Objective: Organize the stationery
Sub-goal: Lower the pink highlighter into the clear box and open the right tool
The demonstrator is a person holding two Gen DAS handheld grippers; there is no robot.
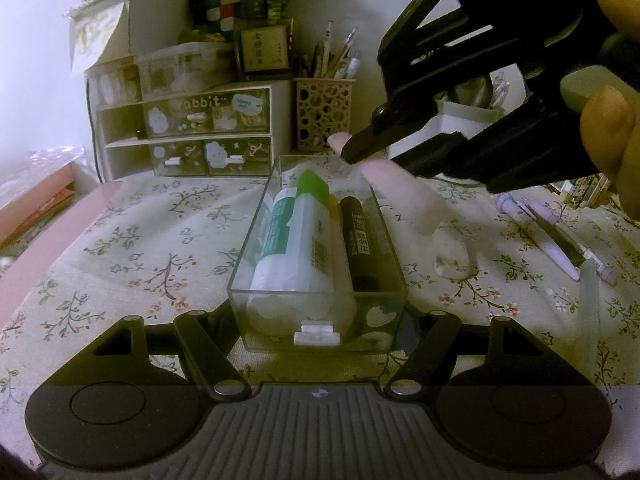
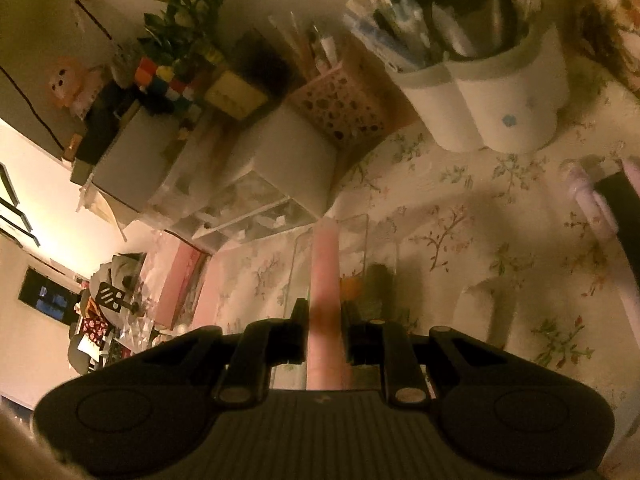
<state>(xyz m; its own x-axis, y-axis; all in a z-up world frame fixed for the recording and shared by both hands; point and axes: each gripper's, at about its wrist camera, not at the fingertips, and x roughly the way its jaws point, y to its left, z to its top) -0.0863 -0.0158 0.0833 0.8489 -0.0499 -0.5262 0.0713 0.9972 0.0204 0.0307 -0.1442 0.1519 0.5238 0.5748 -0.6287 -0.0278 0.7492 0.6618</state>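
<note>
A pink pen (image 2: 326, 280) is clamped in the right hand-held gripper (image 2: 325, 336) above the clear box (image 1: 320, 248) on the worktop (image 1: 120, 240). That box is gripped at its near end by the left hand-held gripper (image 1: 320, 332).

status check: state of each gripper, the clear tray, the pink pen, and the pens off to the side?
left gripper: shut on the clear tray.
right gripper: shut on the pink pen.
clear tray: upright, open-topped, holding a glue bottle and black marker.
pink pen: held above the tray.
purple pens: lying on the tablecloth.
</note>
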